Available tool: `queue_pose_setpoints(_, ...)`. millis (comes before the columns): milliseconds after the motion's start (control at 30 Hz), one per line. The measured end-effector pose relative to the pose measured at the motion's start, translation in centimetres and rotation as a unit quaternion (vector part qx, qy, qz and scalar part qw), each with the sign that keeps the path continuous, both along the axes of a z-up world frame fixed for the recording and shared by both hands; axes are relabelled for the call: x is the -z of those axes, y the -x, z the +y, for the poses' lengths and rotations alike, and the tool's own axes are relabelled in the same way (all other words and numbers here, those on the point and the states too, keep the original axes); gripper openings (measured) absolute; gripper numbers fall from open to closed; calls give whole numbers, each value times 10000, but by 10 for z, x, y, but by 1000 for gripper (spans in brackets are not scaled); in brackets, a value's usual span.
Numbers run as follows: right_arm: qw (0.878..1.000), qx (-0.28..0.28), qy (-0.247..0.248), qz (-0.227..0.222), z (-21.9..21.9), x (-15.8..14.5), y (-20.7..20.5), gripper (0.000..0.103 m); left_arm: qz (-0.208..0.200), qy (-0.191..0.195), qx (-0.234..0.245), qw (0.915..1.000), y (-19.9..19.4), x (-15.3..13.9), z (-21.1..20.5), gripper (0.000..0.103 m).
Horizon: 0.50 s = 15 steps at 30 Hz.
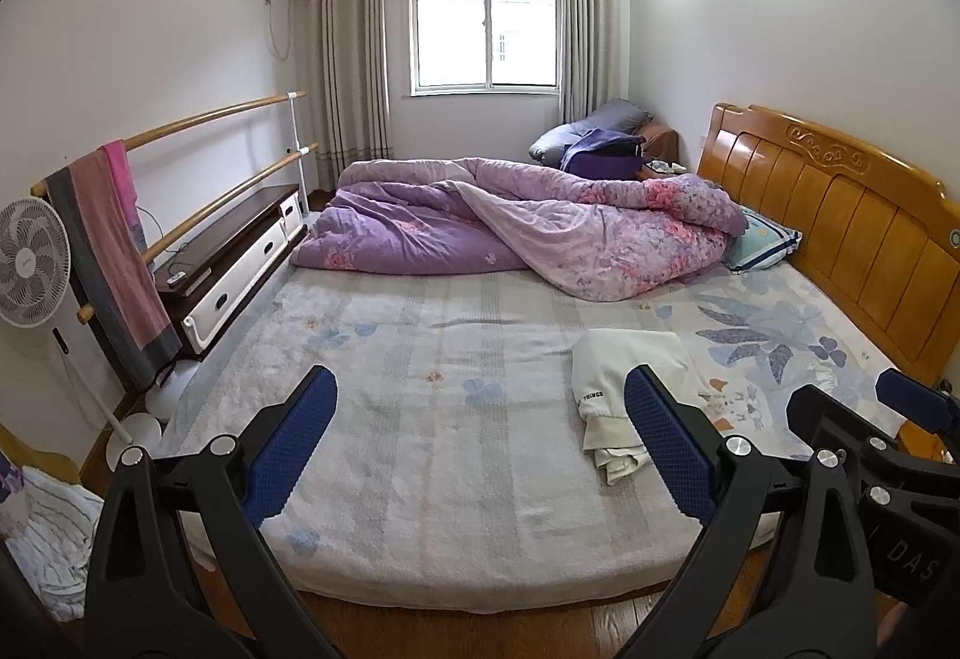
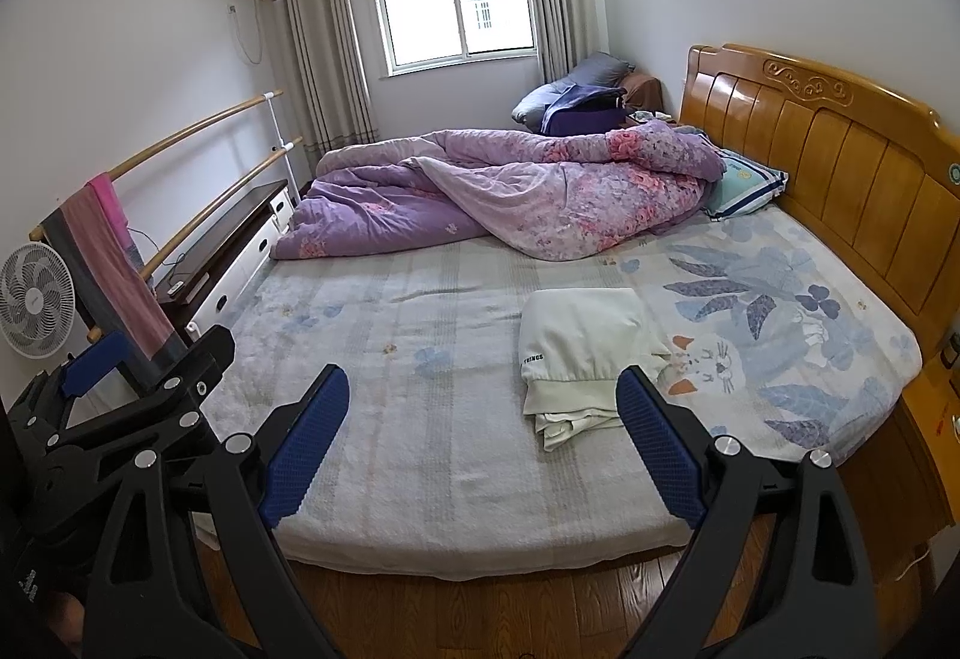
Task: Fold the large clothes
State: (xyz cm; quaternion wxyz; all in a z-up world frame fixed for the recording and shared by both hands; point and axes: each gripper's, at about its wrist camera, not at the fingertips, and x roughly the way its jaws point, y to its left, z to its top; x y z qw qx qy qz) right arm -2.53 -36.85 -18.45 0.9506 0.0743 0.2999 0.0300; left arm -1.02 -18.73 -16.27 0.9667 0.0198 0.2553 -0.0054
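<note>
A cream-white garment (image 1: pixel 630 377) lies folded into a compact bundle on the bed (image 1: pixel 420 389), toward the headboard side; it also shows in the right wrist view (image 2: pixel 579 347). My left gripper (image 1: pixel 480 407) is open and empty, held above the bed's near edge, left of the garment. My right gripper (image 2: pixel 483 401) is open and empty, also over the near edge, its right finger just in front of the garment. The right gripper (image 1: pixel 882 413) shows at the left view's right edge, the left gripper (image 2: pixel 138 365) at the right view's left edge.
A crumpled purple floral duvet (image 1: pixel 516 233) and a pillow (image 1: pixel 762 239) lie at the bed's far side. A wooden headboard (image 1: pixel 840 233) is on the right. A fan (image 1: pixel 30 263), a towel rail (image 1: pixel 180 179) and a low cabinet (image 1: pixel 234 263) stand left.
</note>
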Motion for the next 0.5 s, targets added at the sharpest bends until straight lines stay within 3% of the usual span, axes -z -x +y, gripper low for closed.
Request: queue_pose_setpoints(500, 10000, -8, -42, 45, -2, -3, -8, 87, 32, -46, -2, 10000, -6, 1, 0, 97)
